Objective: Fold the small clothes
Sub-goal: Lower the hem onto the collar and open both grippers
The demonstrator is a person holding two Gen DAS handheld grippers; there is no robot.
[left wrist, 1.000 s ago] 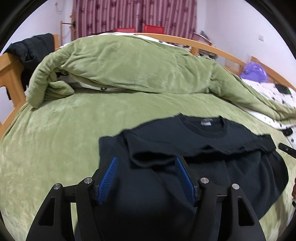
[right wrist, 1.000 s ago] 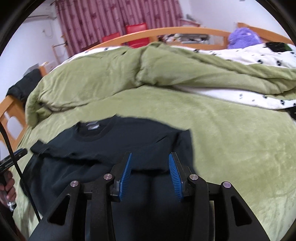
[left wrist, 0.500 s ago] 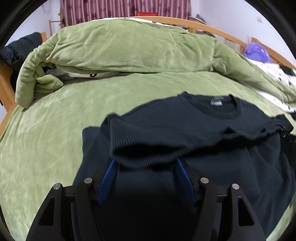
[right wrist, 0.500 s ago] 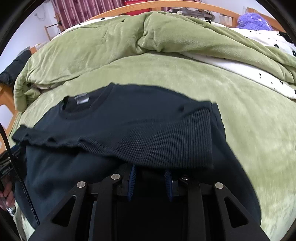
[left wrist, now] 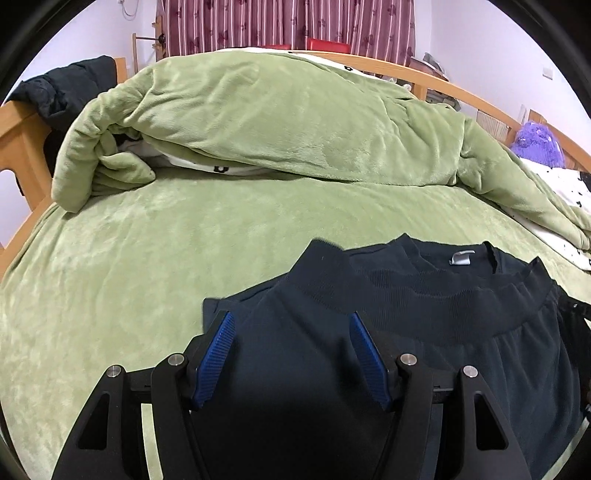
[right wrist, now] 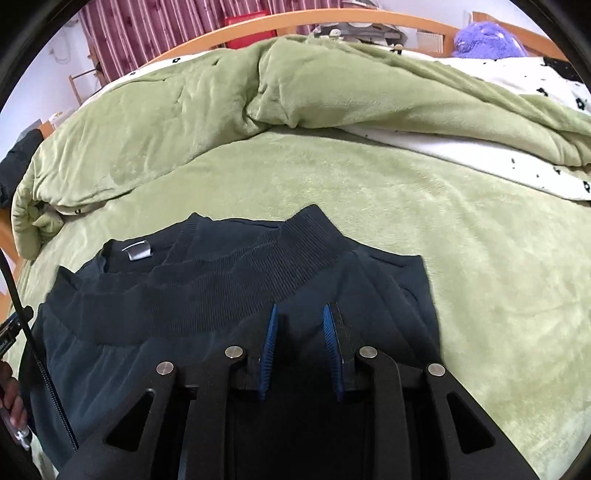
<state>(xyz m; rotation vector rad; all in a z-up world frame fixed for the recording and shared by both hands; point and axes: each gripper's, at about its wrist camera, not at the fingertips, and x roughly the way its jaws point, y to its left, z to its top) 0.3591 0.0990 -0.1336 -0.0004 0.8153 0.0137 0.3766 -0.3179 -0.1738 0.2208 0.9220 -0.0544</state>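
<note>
Sweater (left wrist: pixel 424 314), black, knit: lies on the green bed (left wrist: pixel 184 258), near its front edge. Ribbed hem (right wrist: pixel 229 284) is folded up over the body, reaching to just below the collar; a grey neck label (right wrist: pixel 139 251) shows inside the collar.

Left tool (left wrist: pixel 291 354): blue pads (left wrist: pixel 216 354) stand apart over the sweater's left part, dark cloth between them; neither pad visibly presses on it, so it reads as released.

Right tool (right wrist: pixel 301 347): jaws have just been closing and now stand narrow, with cloth of the sweater's right part between the pads (right wrist: pixel 268 347); whether they pinch it cannot be told.

Quilt (left wrist: pixel 277 122), green, bunched across the far side of the bed, white spotted lining showing beneath.

Wooden bed frame (left wrist: pixel 443 85) beyond it; purple plush toy (right wrist: pixel 487 40) at the far right; striped curtain (left wrist: pixel 288 22) behind; dark jacket (left wrist: pixel 62 88) draped on the frame's left corner.

A hand (right wrist: pixel 13 402) at the right view's left edge.
</note>
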